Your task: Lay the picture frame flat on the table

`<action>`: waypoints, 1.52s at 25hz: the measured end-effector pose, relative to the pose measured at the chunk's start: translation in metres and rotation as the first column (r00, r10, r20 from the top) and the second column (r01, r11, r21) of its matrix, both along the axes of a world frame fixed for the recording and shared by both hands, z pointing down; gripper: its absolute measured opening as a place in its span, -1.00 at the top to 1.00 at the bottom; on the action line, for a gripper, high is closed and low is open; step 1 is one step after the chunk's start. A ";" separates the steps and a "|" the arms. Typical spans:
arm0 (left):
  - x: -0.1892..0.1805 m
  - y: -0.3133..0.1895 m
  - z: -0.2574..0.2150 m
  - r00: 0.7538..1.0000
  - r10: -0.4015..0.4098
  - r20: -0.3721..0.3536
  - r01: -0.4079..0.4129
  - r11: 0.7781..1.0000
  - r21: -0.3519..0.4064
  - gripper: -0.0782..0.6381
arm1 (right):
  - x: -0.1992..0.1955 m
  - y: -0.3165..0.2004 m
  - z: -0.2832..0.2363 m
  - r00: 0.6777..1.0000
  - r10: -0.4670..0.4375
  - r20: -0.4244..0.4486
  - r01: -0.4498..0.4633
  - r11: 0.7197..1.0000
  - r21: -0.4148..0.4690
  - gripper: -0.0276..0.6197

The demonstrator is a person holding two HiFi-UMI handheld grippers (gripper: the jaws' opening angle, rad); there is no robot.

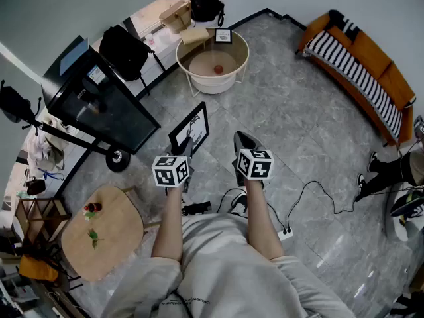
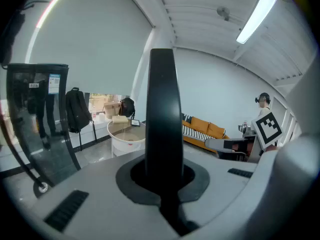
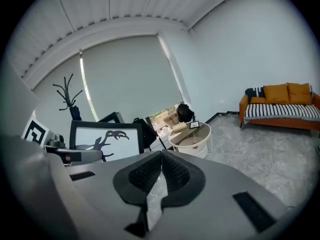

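The picture frame (image 1: 189, 130), black-rimmed with a dark branch silhouette on white, is held upright above the grey floor. My left gripper (image 1: 186, 150) is shut on its lower edge. In the left gripper view the picture frame (image 2: 162, 109) shows edge-on as a black bar rising from between the closed jaws of the left gripper (image 2: 162, 176). My right gripper (image 1: 240, 139) hovers just right of the frame, apart from it. In its own view the right gripper (image 3: 161, 158) has its pads pressed together with nothing between them, and the picture frame (image 3: 105, 140) stands to the left.
A round white table (image 1: 212, 58) with a glass top lies ahead, with a small frame (image 1: 223, 36) on it. A low wooden table (image 1: 99, 234) sits at the lower left. A black wheeled panel (image 1: 99, 105) stands to the left, an orange sofa (image 1: 361, 65) to the right, and cables (image 1: 285, 232) on the floor.
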State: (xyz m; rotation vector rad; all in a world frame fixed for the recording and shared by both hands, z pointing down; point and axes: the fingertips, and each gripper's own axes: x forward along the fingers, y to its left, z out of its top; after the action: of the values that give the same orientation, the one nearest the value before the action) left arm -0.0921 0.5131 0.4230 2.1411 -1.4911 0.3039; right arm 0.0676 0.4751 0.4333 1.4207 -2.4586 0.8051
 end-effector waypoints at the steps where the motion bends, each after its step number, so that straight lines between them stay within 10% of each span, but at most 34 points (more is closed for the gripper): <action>1: 0.002 -0.002 -0.002 1.000 0.003 0.003 -0.003 1.000 -0.001 0.70 | 0.004 -0.003 -0.002 1.000 0.006 0.017 -0.006 1.000 -0.003 0.81; 20: 0.132 -0.052 -0.001 0.999 -0.035 0.000 0.035 0.999 0.013 0.71 | 0.133 -0.034 -0.017 0.998 0.023 0.065 -0.027 0.998 0.064 0.81; 38: 0.170 -0.073 0.013 1.000 -0.009 0.000 0.009 1.000 0.002 0.71 | 0.178 -0.039 0.015 0.994 0.040 0.100 -0.041 0.999 0.008 0.81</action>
State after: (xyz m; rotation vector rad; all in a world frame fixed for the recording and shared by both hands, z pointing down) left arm 0.0775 0.4401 0.4358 2.1354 -1.5017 0.2994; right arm 0.2459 0.4362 0.4478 1.4726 -2.5173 0.8942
